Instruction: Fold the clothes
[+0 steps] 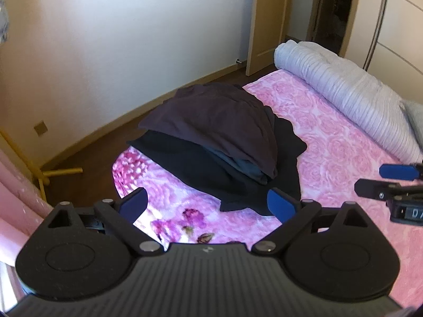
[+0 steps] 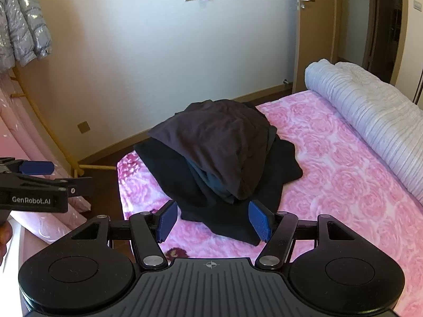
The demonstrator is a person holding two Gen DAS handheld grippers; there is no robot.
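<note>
A pile of dark clothes lies on the pink rose-patterned bed, near its corner. A dark brown garment tops the pile, a bluish one shows under it, and a black one spreads at the bottom. My left gripper hovers open above the bed just short of the pile, holding nothing. My right gripper is open too, its blue pads close to the black garment's near edge. Each gripper shows at the side of the other's view: the right gripper and the left gripper.
A rolled grey-white quilt lies along the bed's far right side. Left of the bed are a wooden floor, a yellow rack's foot and pink bags. A silver puffer jacket hangs at upper left. An open wooden door stands behind.
</note>
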